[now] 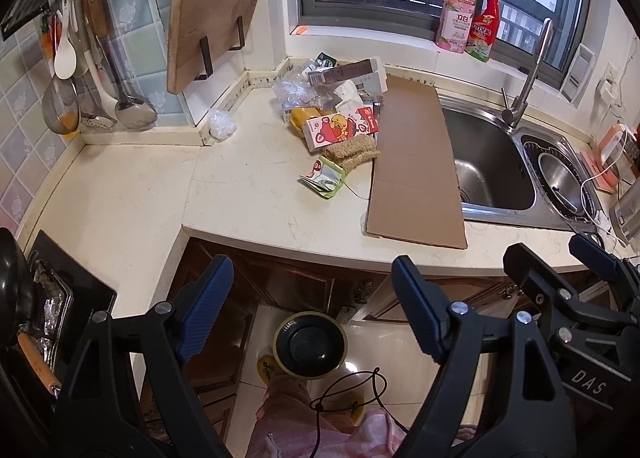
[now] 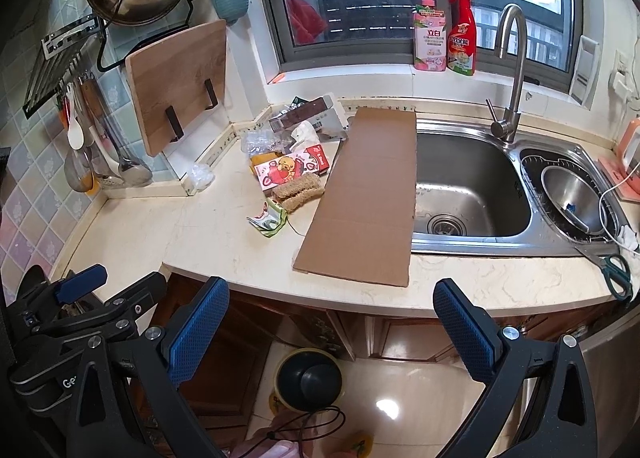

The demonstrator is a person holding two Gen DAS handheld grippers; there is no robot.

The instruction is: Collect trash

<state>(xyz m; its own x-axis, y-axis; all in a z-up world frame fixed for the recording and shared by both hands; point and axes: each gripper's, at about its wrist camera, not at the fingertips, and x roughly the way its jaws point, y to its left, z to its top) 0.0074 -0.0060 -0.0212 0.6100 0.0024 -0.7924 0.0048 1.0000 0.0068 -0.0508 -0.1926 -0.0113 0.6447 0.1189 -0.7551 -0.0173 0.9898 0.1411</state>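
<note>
Looking down over the desk (image 1: 120, 194) from short of its front edge. Held the left claw (image 1: 309, 270) spread wide, with nothing between its pads. Held the right claw (image 2: 331, 290) just as wide apart and just as empty, close at the left one's right side.

Found the trash up ahead of both, all of it on the desk. Counted from the left:

- a crumpled clear plastic ball (image 1: 221, 124), alone by the wall corner
- a torn green wrapper (image 1: 323, 178), nearest the front edge
- behind that, a fibre scrub pad (image 1: 352, 152) and a pink carton (image 1: 334, 128), up against the heap of packets (image 1: 332, 78) at the back
- a long cardboard strip (image 1: 416, 162), just beside the pad and overlapping the rim of the sink (image 1: 492, 162)

Judged the strip's long axis to run from the window wall toward the front edge, nearly in line with the claws' reach. Judged the green wrapper almost straight ahead of the left claw, hence that hand the nearer for it. Placed the strip's near end rather ahead of the right claw. Saw the bin (image 1: 310, 344) on the floor below, framed between the left claw's pads in its own view.
</note>
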